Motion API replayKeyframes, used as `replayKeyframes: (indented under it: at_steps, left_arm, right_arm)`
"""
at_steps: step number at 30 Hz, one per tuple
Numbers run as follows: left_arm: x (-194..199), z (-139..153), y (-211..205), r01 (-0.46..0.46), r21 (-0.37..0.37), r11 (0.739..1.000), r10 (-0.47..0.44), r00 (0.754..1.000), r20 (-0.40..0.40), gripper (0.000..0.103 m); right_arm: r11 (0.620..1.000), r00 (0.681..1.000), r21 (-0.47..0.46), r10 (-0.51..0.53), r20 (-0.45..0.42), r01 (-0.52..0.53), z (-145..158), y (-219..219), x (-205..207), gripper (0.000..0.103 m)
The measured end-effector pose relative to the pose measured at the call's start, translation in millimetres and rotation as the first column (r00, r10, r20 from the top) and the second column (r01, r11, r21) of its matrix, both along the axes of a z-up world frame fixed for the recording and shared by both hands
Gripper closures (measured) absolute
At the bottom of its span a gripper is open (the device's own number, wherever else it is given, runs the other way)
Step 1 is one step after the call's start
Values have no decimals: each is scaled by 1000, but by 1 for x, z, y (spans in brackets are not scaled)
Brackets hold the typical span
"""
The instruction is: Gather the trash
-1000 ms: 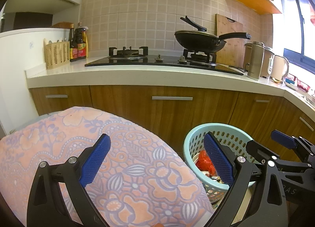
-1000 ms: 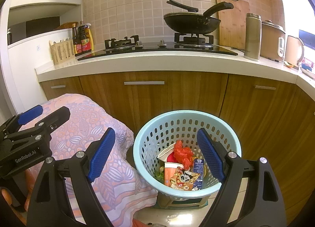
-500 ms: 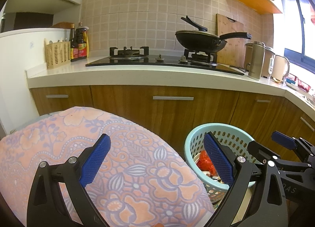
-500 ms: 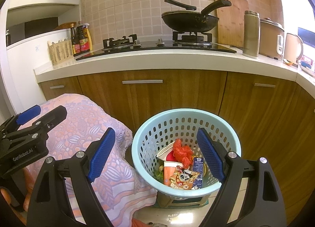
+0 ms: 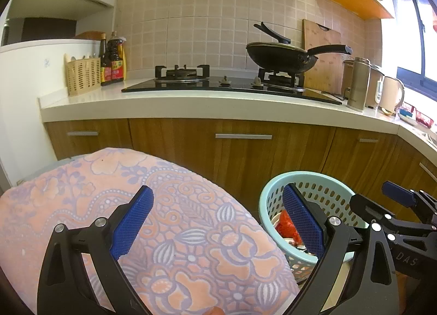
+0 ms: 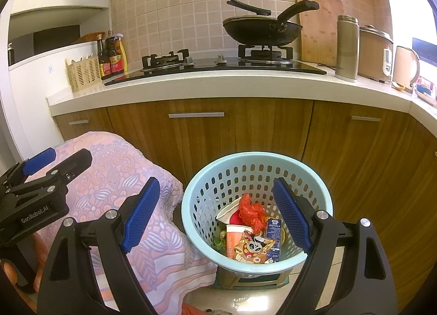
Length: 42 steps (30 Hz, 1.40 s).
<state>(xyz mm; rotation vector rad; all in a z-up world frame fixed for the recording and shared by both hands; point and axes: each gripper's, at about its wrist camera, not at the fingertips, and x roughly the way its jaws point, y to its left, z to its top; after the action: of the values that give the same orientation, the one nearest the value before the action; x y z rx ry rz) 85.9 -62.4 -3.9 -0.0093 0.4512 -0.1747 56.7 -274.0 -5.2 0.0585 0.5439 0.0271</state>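
Both tongs released, empty: left tongs [image 5: 218, 222] above floral cloth [image 5: 177, 233]; right tongs [image 6: 215, 211] above light-blue perforated basket [image 6: 256, 158] holding snack wrappers [image 6: 252, 246].

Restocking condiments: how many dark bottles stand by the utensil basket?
2: bottles stand side by side, right of the utensil basket; others may hide behind.

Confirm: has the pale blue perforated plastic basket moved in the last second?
No. In the right wrist view the pale blue plastic basket keeps its place below the wooden cabinet's metal handle.
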Motion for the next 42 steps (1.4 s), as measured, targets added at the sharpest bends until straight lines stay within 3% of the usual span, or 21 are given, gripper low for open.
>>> replayKeyframes:
  at_steps: [6, 9, 14, 42]
  left_arm:
    - [-2, 2, 3, -4, -14, 1000, 4, 1000, 8, 8]
    - [-4, 3, 1, -30, 16, 999, 29, 999, 26, 7]
    - [-1, 4, 5, -24, -15, 1000, 24, 1000, -5, 7]
    - [-1, 3, 5, -65, -3, 998, 65, 998, 2, 7]
  right_arm:
    - [1000, 1000, -8, 5, 1, -5, 0, 3, 0, 22]
    - [1000, 1000, -8, 5, 0, -5, 0, 3, 0, 22]
    - [1000, 1000, -9, 4, 4, -4, 1, 3, 0, 22]
    - [1000, 998, -7, 12, 55, -12, 18, 5, -7, 22]
